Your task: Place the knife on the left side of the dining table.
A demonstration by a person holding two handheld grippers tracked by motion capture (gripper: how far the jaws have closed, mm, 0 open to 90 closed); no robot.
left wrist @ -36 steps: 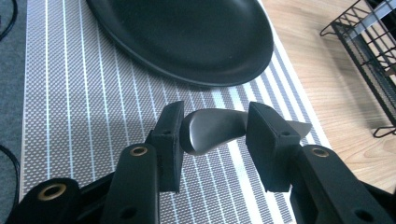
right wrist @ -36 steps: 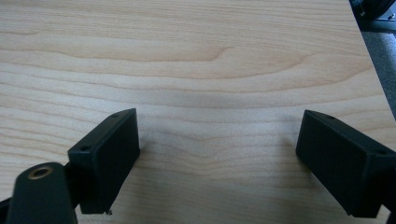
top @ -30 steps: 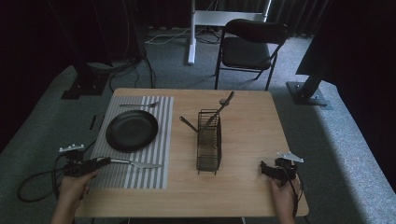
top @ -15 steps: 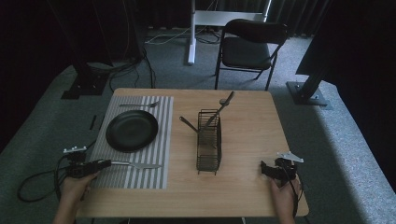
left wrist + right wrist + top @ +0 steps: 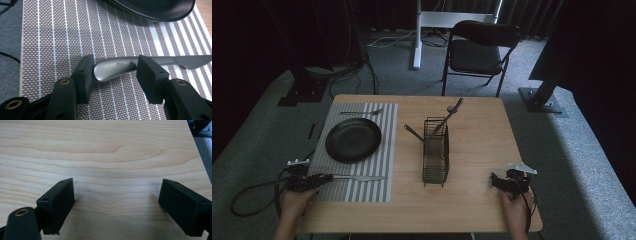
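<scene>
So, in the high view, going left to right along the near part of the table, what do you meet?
Left gripper → knife on the striped placemat → wire cutlery basket → right gripper.

Black plate [image 5: 353,140]; grey-white striped placemat [image 5: 382,125]; silver knife [image 5: 150,62]; black wire caddy [image 5: 435,152].

No legible text, labels or numbers anywhere.
</scene>
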